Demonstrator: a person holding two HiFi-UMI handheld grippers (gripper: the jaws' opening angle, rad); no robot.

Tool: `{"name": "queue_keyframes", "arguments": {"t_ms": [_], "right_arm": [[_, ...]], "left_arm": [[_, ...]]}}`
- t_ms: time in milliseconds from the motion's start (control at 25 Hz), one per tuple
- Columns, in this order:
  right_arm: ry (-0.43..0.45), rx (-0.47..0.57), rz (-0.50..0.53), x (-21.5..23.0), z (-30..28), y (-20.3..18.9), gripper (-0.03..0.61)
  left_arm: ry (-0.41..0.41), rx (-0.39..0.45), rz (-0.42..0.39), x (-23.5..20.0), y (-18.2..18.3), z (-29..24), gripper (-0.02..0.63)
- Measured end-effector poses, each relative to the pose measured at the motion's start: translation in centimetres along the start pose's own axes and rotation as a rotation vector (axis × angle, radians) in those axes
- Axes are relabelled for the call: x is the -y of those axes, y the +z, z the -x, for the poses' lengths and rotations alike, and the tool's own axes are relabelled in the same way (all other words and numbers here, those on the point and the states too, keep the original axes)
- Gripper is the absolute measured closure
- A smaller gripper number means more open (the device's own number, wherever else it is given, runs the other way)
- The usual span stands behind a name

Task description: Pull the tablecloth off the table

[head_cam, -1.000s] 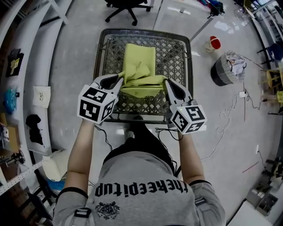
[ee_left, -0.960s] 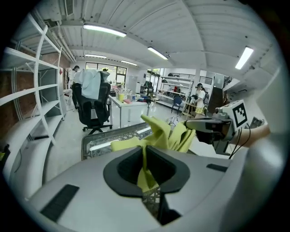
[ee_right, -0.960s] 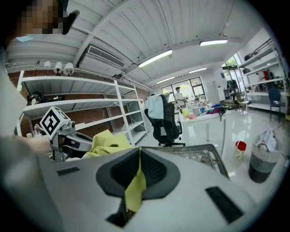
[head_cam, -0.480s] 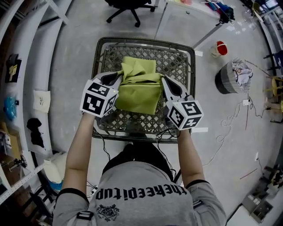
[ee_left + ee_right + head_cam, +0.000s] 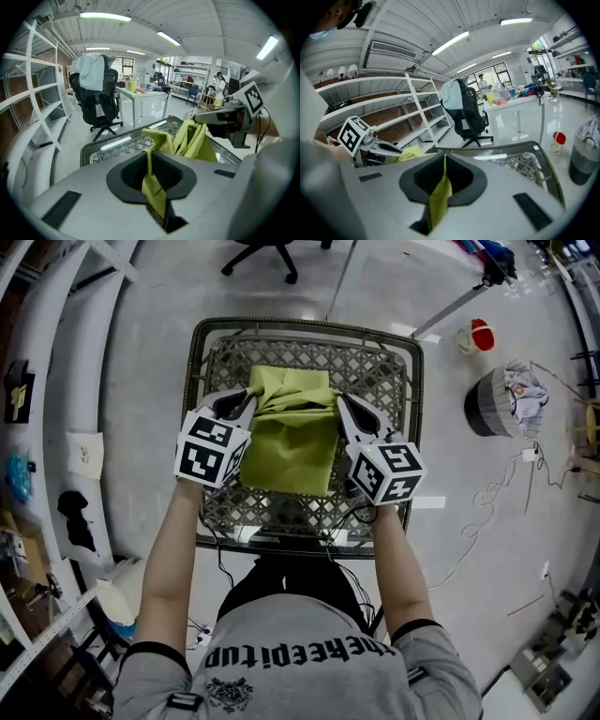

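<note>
Below us stands the lattice-topped worktop point(image 5: 375, 371), its woven surface bare around the edges. The yellow-green tablecloth point(image 5: 295, 432) is gathered over the worktop's middle, bunched into folds at its far end and stretched between our two tools. Our left gripper point(image 5: 251, 397) has its jaws closed on the cloth's left edge, with a strip of fabric pinched between them. Our right gripper point(image 5: 340, 401) is clamped the same way on the right edge, a narrow fold caught between its jaws.
</note>
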State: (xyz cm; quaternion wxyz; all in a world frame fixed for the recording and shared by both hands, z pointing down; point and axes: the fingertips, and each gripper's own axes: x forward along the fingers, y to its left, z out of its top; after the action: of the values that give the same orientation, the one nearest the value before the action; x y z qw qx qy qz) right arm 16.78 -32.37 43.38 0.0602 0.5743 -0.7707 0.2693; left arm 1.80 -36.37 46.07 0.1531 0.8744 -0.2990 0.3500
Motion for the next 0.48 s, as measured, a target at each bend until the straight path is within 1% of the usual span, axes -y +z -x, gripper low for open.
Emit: {"name": "queue_keyframes", "arguments": {"t_ms": [160,200,280,360,480], "right_arm": [[0.003,-0.013,0.007,0.4,-1.2,-0.2,0.554],[-0.004,-0.011,0.007,0.5,-1.4,-0.1,0.545],[-0.02,0.005,0.002,0.9,-1.6,0.4,0.507],[-0.027,0.02,-0.007,1.0,-1.6,0.8,0.503],[-0.019,0.026,-0.007,0.7,-1.3,0.8,0.503]], "left_arm": [[0.026,0.039,-0.021,-0.5,-0.2,-0.6,0.559],[0.023,0.047,-0.017,-0.6,-0.3,-0.7,0.557],[0.013,0.06,-0.006,-0.6,-0.3,-0.9,0.55],[0.016,0.072,-0.004,-0.7,-0.2,-0.9,0.536],[0.033,0.079,-0.026,-0.9,-0.2,-0.9,0.525]]}}
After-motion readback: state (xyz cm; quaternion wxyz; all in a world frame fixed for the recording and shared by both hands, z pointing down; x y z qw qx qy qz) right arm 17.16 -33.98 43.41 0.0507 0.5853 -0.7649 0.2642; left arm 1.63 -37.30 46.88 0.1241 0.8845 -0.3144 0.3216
